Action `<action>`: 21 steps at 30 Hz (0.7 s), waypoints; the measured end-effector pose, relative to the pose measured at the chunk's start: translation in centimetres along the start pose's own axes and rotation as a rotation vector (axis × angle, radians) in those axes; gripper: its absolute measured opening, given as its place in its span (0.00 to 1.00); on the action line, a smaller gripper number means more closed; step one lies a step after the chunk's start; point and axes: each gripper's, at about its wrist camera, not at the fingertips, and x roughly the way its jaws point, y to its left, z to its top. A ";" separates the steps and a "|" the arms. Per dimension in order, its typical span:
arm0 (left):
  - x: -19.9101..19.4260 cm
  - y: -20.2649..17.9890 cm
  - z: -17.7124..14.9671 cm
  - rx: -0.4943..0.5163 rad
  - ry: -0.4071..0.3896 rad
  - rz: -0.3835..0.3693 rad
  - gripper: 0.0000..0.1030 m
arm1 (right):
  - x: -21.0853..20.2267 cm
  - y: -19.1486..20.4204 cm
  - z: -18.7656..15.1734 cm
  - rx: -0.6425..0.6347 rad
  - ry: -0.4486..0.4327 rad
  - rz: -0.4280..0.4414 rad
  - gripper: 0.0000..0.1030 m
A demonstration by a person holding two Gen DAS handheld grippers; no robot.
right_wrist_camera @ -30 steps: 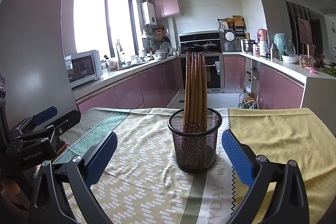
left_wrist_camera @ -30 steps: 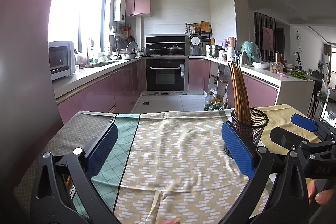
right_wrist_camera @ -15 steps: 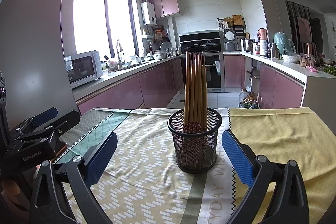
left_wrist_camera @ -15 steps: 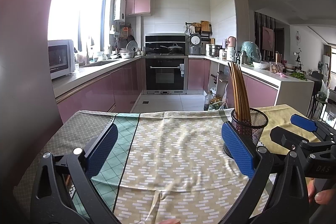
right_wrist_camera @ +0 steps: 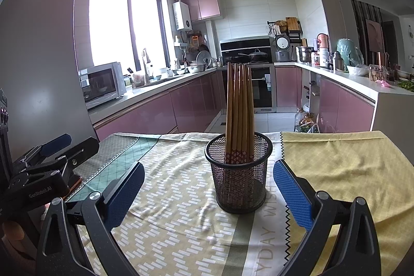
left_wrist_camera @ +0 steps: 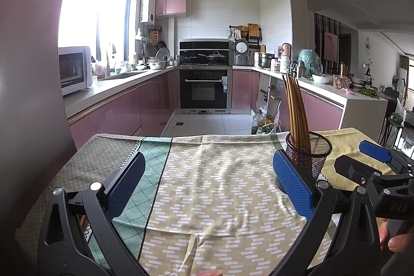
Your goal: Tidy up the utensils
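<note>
both pairs of jaws are spread wide and grip nothing. the right gripper (right_wrist_camera: 208,194) frames a black mesh holder (right_wrist_camera: 239,175) of wooden chopsticks (right_wrist_camera: 238,111) at frame centre, apart from both blue pads. the left gripper (left_wrist_camera: 208,194), marked "genrobot.ai" in the right view's lower left, hovers over bare patterned tablecloth (left_wrist_camera: 207,188), with the holder just behind its right pad. the cloth reads "wish" and "yday". the far table edge meets open kitchen floor.

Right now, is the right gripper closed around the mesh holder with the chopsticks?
No, the right gripper is open, its blue pads apart in front of the mesh holder without touching it or the chopsticks.
</note>
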 end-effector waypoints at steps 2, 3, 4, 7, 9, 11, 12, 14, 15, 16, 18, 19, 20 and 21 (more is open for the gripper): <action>0.0 0.0 0.0 -0.001 0.001 -0.002 0.94 | 0.0 0.0 0.0 0.000 -0.001 -0.001 0.94; 0.0 0.0 0.0 0.000 0.000 0.000 0.94 | 0.0 0.0 0.0 0.000 0.000 0.001 0.94; 0.0 0.0 0.0 0.001 0.000 0.001 0.94 | 0.0 0.0 0.0 0.000 -0.001 0.000 0.94; 0.0 0.0 0.0 -0.001 0.001 0.001 0.94 | 0.0 0.0 0.0 0.001 -0.001 0.000 0.94; 0.0 -0.1 0.0 -0.001 0.003 -0.001 0.94 | 0.0 -0.1 0.0 0.002 0.000 -0.001 0.94; 0.1 -0.1 0.0 -0.002 0.005 0.001 0.94 | 0.0 -0.1 0.0 0.001 -0.001 -0.002 0.94; 0.1 -0.1 0.0 -0.003 0.006 0.000 0.94 | 0.0 0.0 0.0 0.001 0.000 -0.002 0.94; 0.1 0.0 0.0 -0.001 0.006 0.000 0.94 | 0.0 -0.1 0.0 0.004 0.000 -0.002 0.94; 0.1 0.0 0.0 -0.002 0.005 -0.001 0.94 | 0.0 0.0 0.0 0.003 0.000 -0.002 0.94; 0.2 0.0 0.0 -0.002 0.007 -0.003 0.94 | 0.1 -0.1 0.0 0.004 0.000 -0.003 0.94; 0.2 0.0 -0.1 -0.003 0.009 -0.003 0.94 | 0.1 -0.1 0.0 0.003 0.000 -0.003 0.94; 0.2 0.0 -0.1 -0.003 0.009 -0.002 0.94 | 0.1 -0.1 0.0 0.003 0.000 -0.003 0.94; 0.2 0.0 -0.1 -0.003 0.009 -0.002 0.94 | 0.1 -0.1 0.0 0.004 0.001 -0.002 0.94; 0.2 -0.1 -0.1 -0.003 0.010 -0.003 0.94 | 0.1 0.0 0.0 0.004 0.001 -0.003 0.94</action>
